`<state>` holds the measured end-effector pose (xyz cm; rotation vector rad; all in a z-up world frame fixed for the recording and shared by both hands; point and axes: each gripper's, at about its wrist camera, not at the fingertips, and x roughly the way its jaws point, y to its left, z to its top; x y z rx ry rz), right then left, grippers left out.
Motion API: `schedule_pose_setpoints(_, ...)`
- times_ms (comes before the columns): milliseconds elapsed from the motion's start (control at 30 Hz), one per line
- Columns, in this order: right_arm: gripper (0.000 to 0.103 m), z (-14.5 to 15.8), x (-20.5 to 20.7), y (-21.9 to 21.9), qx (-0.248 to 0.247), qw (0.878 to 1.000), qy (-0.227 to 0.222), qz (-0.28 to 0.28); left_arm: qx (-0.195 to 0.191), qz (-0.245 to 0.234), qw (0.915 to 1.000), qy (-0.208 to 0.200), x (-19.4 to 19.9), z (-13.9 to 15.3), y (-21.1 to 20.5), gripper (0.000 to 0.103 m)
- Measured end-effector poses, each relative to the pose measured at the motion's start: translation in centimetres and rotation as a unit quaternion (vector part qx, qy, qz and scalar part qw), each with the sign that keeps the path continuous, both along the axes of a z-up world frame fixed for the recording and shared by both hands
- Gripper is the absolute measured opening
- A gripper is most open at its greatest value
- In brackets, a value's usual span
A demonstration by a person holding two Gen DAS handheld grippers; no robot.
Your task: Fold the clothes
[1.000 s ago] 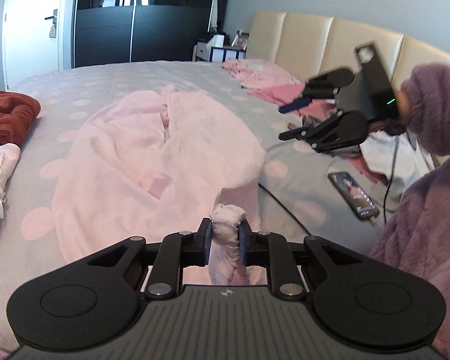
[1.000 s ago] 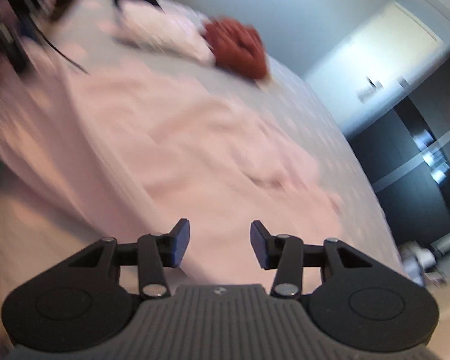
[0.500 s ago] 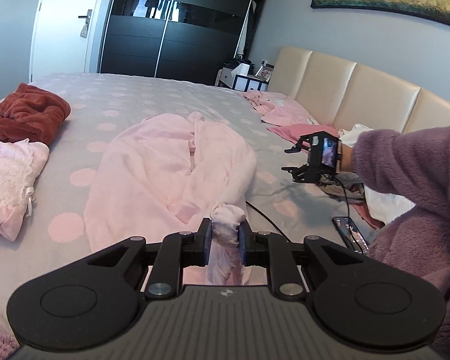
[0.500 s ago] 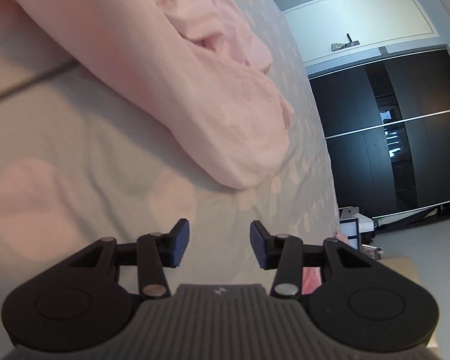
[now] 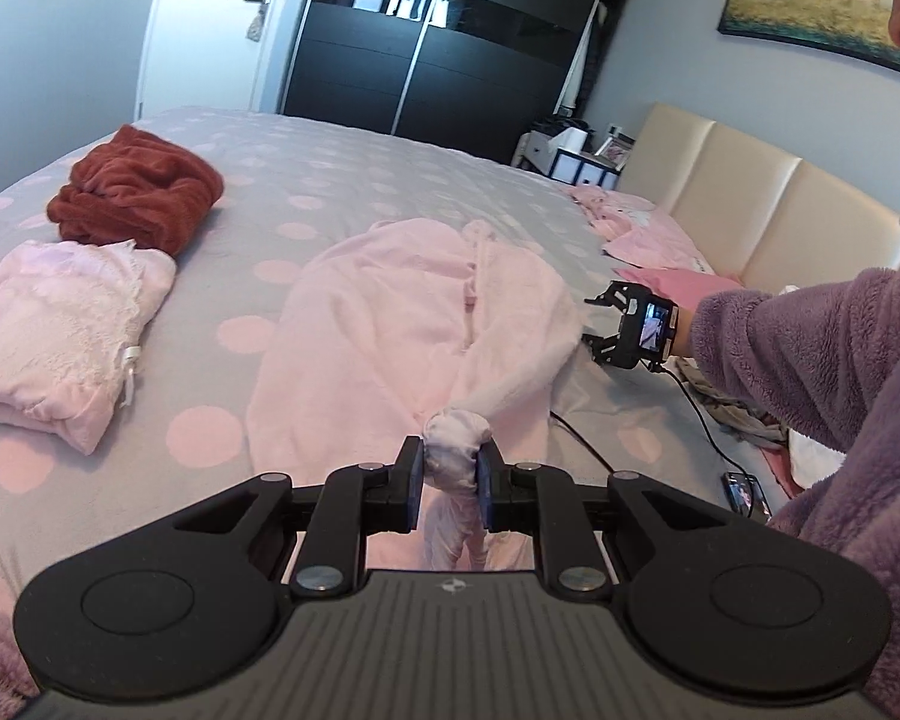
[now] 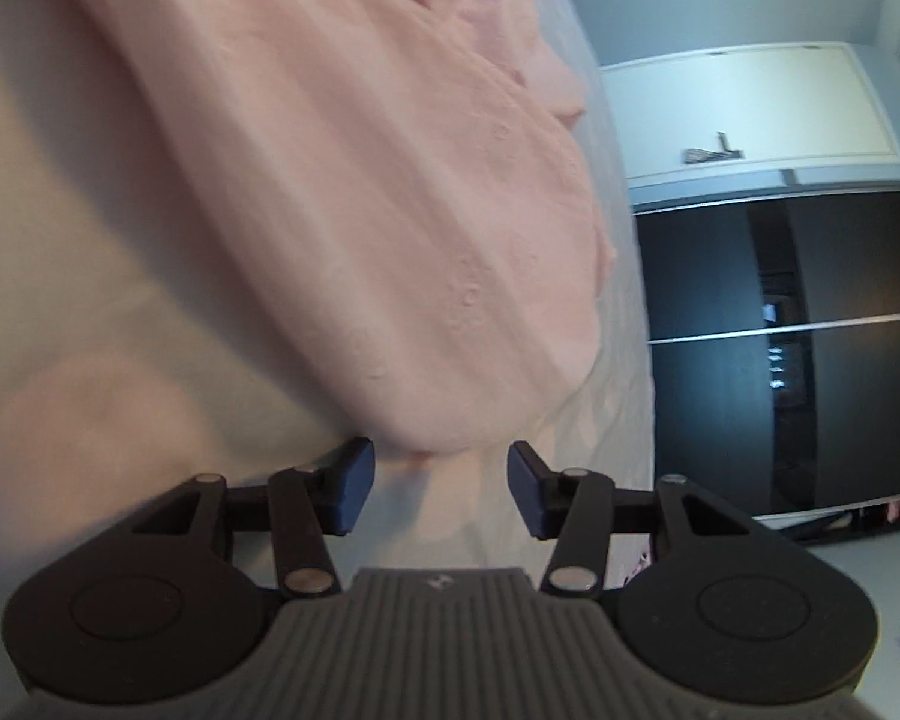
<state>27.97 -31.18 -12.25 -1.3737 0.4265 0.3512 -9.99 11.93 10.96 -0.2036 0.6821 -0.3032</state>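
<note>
Pink garment (image 5: 402,324) lies spread on the grey dotted bedspread (image 5: 342,180), roughly mid-bed, with a bunched seam running along its middle; one corner is gathered into a tight wad at the near edge and pulled taut toward the camera. Left gripper (image 5: 449,483): jaws clamped on that wad, fabric bulging above the pads and hanging below them. Right gripper (image 6: 441,492): jaws apart, nothing between them; its tips sit just at the rounded far-side edge of the garment (image 6: 390,210), edge nearly between the fingers, contact cannot be told. In the left wrist view the right gripper (image 5: 609,324) hovers just beside the garment's right edge, held by a hand in a purple fleece sleeve (image 5: 810,348).

Relative to the garment: folded pale pink item (image 5: 60,336) to the left, well apart; rust-red bundle (image 5: 138,192) beyond that, touching it; more pink clothes (image 5: 636,228) to the right near the cream headboard (image 5: 768,216); black cable (image 5: 582,438) trailing just off its right edge; phone (image 5: 747,492) further right on the bedspread; black wardrobe (image 5: 438,48) beyond the bed.
</note>
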Motion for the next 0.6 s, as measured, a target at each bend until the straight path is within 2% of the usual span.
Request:
schedule_pose_setpoints(67, 0.053, 0.1, 1.5, 0.1, 0.022, 1.000, -0.012, -0.018, 0.000, 0.006, 1.0000, 0.007, 0.1, 0.1, 0.3, 0.015)
schedule_pose_setpoints(133, 0.041, 0.3, 3.0, 0.3, 0.043, 0.998, -0.019, -0.036, -0.003, 0.011, 0.9998, 0.014, 0.2, -0.1, 0.7, 0.015)
schedule_pose_setpoints(200, 0.001, 1.2, 4.4, 0.9, 0.060, 0.997, -0.019, -0.052, -0.014, 0.015, 0.9996, 0.019, 0.2, -0.4, 1.1, 0.015)
schedule_pose_setpoints(267, 0.002, 2.5, 5.5, 2.0, 0.070, 0.996, -0.028, -0.052, -0.024, 0.020, 0.9992, 0.026, 0.2, -0.9, 1.4, 0.015)
schedule_pose_setpoints(600, 0.001, 10.7, 12.0, 11.4, 0.055, 0.996, -0.070, -0.007, -0.060, 0.057, 0.9939, 0.073, -1.0, -3.4, 4.5, 0.014)
